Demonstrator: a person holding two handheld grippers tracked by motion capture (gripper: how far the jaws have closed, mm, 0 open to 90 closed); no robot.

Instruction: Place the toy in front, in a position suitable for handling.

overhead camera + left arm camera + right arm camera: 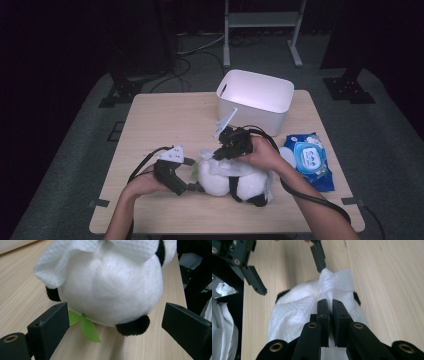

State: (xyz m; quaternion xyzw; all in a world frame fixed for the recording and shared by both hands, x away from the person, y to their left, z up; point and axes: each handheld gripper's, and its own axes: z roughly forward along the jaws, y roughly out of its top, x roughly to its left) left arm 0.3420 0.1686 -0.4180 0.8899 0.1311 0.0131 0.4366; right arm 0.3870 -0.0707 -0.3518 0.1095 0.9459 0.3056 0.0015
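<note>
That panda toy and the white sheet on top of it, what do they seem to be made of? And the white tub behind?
The panda toy looks like soft plush: fuzzy white pile with black patches, plus a flat green leaf, probably felt. The white sheet seems a nonwoven wipe or paper towel, given its embossed waffle texture and soft folds. The white tub looks like smooth, matte moulded plastic with rounded corners.

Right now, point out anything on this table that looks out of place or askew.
The panda toy lies tipped over on the table with a crumpled white wipe draped on it, pinched by the right gripper. The left gripper brackets the toy, open. The wipes pack sits slanted near the right edge. Nothing spilled.
</note>
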